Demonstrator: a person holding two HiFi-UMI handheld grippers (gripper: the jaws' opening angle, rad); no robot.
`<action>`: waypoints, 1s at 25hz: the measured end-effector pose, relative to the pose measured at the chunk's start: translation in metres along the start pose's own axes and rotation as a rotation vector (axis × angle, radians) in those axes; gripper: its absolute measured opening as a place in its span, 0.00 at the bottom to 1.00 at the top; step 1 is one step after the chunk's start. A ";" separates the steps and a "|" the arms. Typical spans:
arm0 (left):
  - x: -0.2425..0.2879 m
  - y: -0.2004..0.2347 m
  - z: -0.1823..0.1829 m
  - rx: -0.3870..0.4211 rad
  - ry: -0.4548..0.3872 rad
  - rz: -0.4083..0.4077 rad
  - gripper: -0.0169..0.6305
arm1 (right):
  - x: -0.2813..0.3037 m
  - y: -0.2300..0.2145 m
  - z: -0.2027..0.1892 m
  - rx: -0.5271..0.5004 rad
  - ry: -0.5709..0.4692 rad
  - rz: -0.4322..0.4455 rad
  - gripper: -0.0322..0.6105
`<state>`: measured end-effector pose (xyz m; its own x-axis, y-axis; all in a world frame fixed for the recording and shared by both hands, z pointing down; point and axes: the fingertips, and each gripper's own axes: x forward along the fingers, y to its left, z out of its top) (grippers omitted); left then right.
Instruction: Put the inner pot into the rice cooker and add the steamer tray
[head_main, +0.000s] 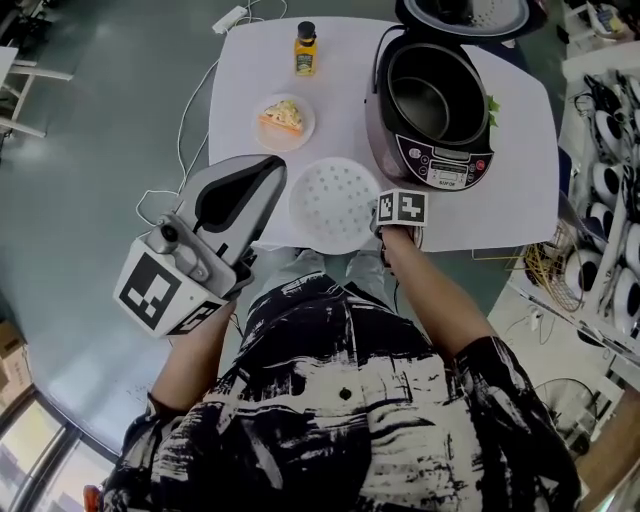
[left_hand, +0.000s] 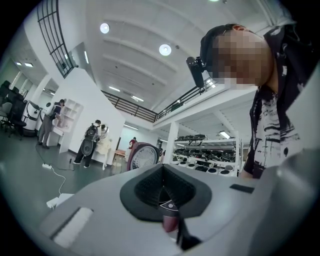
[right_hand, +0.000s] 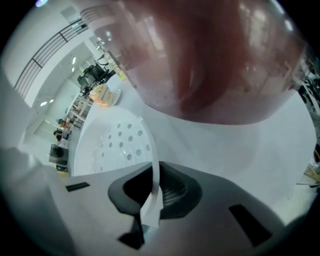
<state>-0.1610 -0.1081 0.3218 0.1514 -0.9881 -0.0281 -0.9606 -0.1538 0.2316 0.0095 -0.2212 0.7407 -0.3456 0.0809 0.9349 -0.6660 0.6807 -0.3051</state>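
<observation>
Pinching light plastic by its rim

On the counter (head_main: 240, 90) the rice cooker (head_main: 440, 160) stands open, inner pot (head_main: 425, 100) already inside. Just beside it the steamer tray (head_main: 335, 205) looks stiff, thin, slippery — right tongs (right_hand: 152, 197) clamp its near rim; left tongs (left_hand: 162, 192) together, empty.

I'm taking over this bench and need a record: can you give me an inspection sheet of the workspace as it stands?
Surface: white table.
Job's things: rice cooker with its lid up and the inner pot inside; steamer tray on the table in front of it.
Clutter: plate of food and yellow bottle at the far side.
Grippers: right hand-held gripper shut on the steamer tray's rim; left hand-held gripper shut, empty, held off the table.
Cables: power strip and white cable on the floor; yellow bundle at the right.
Surroundings: racks at the right; people far off.
</observation>
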 end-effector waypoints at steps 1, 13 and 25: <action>0.000 0.000 0.001 -0.001 -0.005 0.001 0.03 | -0.004 0.006 -0.001 -0.001 -0.003 0.026 0.07; 0.018 -0.021 0.042 0.100 -0.066 -0.028 0.03 | -0.184 0.100 0.062 -0.111 -0.215 0.434 0.05; 0.079 -0.073 0.031 0.093 -0.057 -0.121 0.03 | -0.286 -0.082 0.254 -0.146 -0.462 0.073 0.05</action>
<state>-0.0864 -0.1755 0.2727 0.2566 -0.9607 -0.1062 -0.9539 -0.2694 0.1320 -0.0051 -0.4851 0.4518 -0.6673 -0.1769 0.7235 -0.5408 0.7830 -0.3074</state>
